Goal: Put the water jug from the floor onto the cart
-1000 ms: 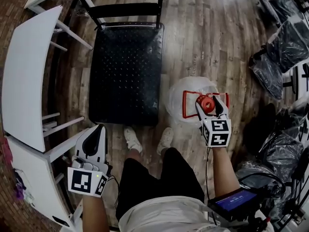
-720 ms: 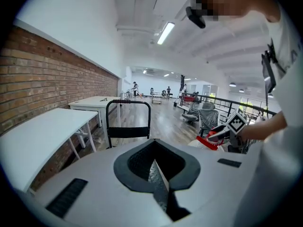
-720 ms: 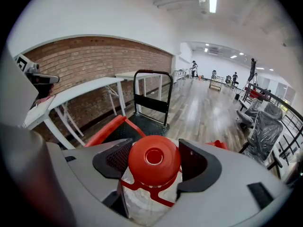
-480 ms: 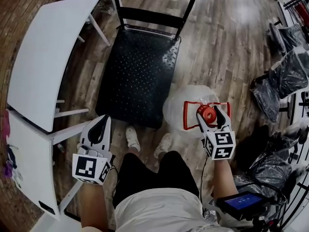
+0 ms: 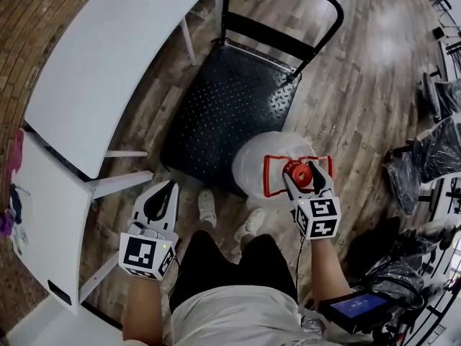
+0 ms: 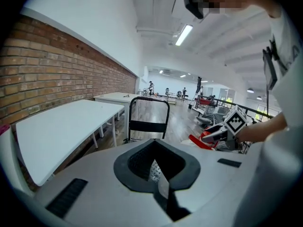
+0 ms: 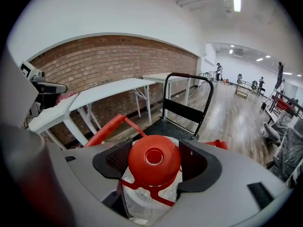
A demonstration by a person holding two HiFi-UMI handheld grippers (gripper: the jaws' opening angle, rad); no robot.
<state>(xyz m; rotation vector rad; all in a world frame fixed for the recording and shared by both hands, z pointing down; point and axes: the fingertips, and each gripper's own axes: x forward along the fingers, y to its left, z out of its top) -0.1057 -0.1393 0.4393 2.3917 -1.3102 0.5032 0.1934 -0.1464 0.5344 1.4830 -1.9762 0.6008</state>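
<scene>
The water jug (image 5: 268, 163) is clear plastic with a red cap (image 5: 298, 173) and a red carry handle (image 5: 268, 176). My right gripper (image 5: 305, 179) is shut on its neck just under the cap (image 7: 154, 160). In the head view the jug overlaps the near right corner of the black cart deck (image 5: 229, 110); whether it hangs clear of the floor cannot be told. The cart's black push handle (image 5: 288, 36) rises at the far end, and it also shows in the right gripper view (image 7: 185, 94). My left gripper (image 5: 168, 189) is shut and empty, low at the left.
Two white tables (image 5: 108, 63) (image 5: 43, 215) stand left of the cart along a brick wall. The person's white shoes (image 5: 207, 209) are on the wood floor just before the cart. Black bags (image 5: 439, 150) lie at the right. A blue-screened device (image 5: 354, 307) hangs by the right forearm.
The right gripper and jug have moved left toward the cart, and the jug now overlaps its near corner. The view has swung left. The left gripper stays shut and empty.
</scene>
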